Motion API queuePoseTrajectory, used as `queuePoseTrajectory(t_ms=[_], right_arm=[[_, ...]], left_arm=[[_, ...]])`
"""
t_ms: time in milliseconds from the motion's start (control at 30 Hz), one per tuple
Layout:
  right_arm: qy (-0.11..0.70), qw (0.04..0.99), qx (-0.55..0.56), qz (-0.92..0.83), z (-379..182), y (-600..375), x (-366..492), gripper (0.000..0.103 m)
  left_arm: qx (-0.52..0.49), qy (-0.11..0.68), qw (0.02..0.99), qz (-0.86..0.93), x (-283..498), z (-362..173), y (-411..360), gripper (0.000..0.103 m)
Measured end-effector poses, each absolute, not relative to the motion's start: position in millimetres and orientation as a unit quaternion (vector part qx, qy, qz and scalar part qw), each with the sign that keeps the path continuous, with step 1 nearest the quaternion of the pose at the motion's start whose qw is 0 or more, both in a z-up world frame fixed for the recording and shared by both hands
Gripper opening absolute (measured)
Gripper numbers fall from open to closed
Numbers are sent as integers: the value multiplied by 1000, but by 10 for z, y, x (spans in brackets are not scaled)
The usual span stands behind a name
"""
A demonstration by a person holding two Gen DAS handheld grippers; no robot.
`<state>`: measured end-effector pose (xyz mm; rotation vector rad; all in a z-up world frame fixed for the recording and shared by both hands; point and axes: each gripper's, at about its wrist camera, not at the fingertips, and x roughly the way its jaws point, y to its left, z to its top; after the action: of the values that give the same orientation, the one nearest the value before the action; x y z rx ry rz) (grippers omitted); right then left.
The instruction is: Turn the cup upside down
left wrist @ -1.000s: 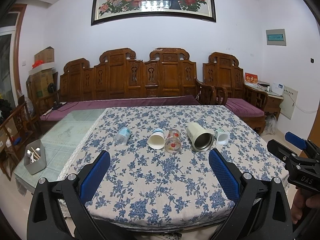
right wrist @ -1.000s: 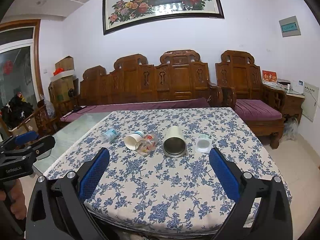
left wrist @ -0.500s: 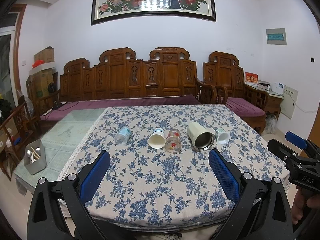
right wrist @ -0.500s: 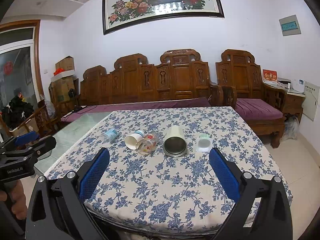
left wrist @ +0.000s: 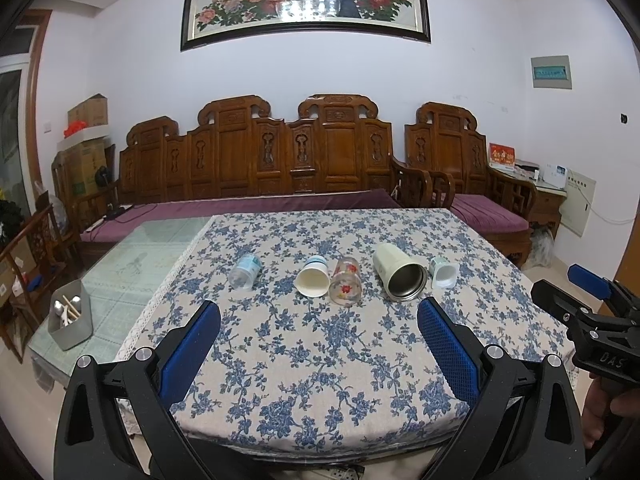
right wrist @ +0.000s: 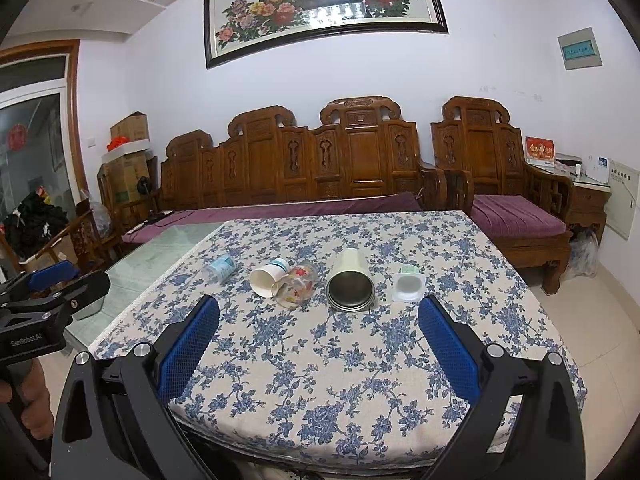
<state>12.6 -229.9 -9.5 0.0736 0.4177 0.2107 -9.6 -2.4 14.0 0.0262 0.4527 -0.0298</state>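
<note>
We see 5 cups lying on their sides in a row mid-table: a clear plastic cup (left wrist: 245,277), paper cup (left wrist: 313,281), flowered glass (left wrist: 345,286), steel-lined tumbler (left wrist: 400,277) and small white cup (left wrist: 443,273), all empty. Our left gripper (left wrist: 319,345) and right gripper (right wrist: 319,343) hover spread apart over the floral tablecloth (left wrist: 320,364).

A: What's the left gripper (left wrist: 318,334) made of?
B: Black angular arms with triangular cut-outs, silver round screws at the joints, and blue mesh-textured pads (left wrist: 191,342) on the fingers

A: And the right gripper (right wrist: 318,334)?
B: Same build: black frame, silver screws, blue waffle-pattern pads (right wrist: 448,344). Seen from the left camera its side reads "DAS"; the left one's body reads "GenRobot.AI" from the right camera

A: Any skin?
B: Bare fingers of the right hand (left wrist: 604,416) and left hand (right wrist: 28,400) around black handles
</note>
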Motion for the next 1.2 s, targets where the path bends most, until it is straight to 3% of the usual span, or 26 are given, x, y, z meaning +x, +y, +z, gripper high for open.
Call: queuePoseTrajectory(t_ms=[500, 1200], right_arm=[[241, 963, 54, 108, -376, -2319, 320, 100], [318, 937, 14, 143, -945, -1923, 1523, 92]], left_arm=[[10, 268, 963, -17, 115, -109, 106, 95], [36, 376, 925, -46, 1472, -491, 504, 93]])
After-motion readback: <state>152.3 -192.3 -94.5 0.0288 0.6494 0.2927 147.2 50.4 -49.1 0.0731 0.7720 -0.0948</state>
